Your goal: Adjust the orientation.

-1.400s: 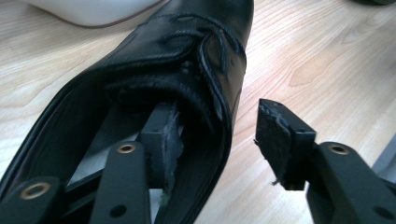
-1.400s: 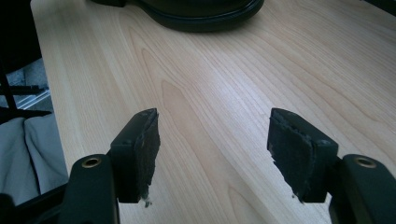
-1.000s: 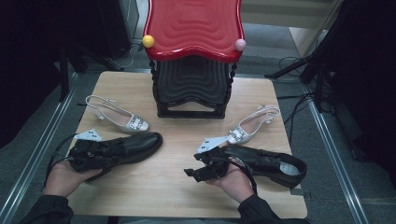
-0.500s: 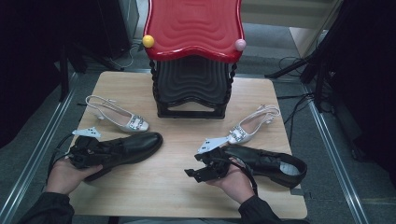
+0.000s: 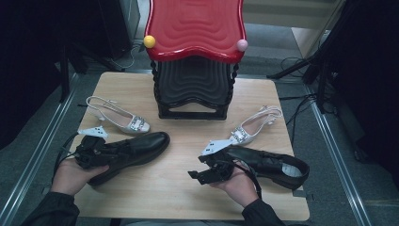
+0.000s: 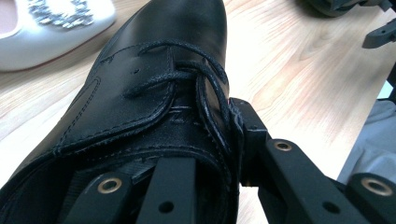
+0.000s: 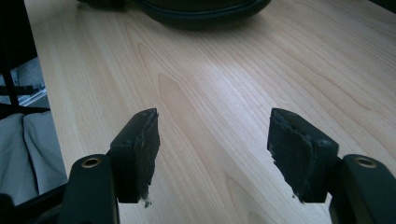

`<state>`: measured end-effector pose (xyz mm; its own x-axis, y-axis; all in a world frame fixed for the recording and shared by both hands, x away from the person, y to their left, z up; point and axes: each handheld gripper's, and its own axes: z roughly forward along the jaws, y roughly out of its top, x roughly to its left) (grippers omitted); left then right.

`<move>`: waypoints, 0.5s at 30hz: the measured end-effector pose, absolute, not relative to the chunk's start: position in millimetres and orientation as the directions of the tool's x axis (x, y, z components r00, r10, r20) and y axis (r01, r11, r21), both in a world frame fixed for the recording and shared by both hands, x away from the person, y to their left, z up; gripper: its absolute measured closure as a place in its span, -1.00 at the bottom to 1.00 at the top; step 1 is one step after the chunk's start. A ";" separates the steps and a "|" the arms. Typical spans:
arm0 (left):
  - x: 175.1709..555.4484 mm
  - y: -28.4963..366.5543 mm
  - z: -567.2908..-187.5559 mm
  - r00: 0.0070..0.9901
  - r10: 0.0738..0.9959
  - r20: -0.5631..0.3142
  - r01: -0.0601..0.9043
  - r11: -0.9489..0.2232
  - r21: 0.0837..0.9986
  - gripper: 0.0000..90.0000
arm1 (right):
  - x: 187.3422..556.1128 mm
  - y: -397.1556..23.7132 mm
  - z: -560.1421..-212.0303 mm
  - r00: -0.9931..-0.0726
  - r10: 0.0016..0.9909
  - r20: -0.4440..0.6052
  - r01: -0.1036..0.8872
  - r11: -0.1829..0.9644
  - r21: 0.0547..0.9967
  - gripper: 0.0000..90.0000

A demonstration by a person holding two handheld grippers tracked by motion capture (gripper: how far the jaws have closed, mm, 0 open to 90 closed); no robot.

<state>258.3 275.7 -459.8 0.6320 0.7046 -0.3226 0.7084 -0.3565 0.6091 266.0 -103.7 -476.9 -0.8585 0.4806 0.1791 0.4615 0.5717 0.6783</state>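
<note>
In the high view, the left gripper [image 5: 96, 149] is seen at the lower left of the frame, its jaws clamped over the rear opening of a black lace-up shoe [image 5: 136, 147] that lies on the wooden table [image 5: 160, 188] with its toe pointing toward the centre. The jaws have just been closing, with the shoe's collar between them. The grasp at the opening is probably chosen because the thin leather edge gives something to pinch. At lower centre, the right gripper [image 5: 207, 172] is held beside a second black shoe [image 5: 273, 165], without touching it. Two white slingback heels [image 5: 123, 117] [image 5: 254, 126] are set at mid-left and mid-right, flanking a red-topped black stool [image 5: 195, 56] at the top centre.

In the left gripper view, one jaw is seen inside the shoe [image 6: 154, 93] and the other pressed against its outer side near the laces.

In the right gripper view, the pads [image 7: 144, 149] are spread wide over bare table [image 7: 224, 93], nothing between them, so this claw is released, apparently kept ready.
</note>
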 end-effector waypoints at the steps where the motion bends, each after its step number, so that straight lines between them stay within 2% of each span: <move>1: 259.1 271.0 -458.7 0.636 0.701 -0.321 0.707 -0.363 0.607 0.79 | 266.0 -104.2 -476.8 -0.858 0.482 0.179 0.462 0.569 0.681 -0.22; 15: 268.7 217.9 -452.6 0.681 0.646 -0.346 0.691 -0.410 0.595 0.78 | 260.4 -115.3 -476.0 -0.837 0.516 0.183 0.484 0.542 0.687 -0.23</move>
<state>268.7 217.9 -452.6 0.6808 0.6458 -0.3456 0.6910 -0.4099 0.5954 260.4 -115.3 -476.0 -0.8370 0.5155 0.1833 0.4843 0.5423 0.6866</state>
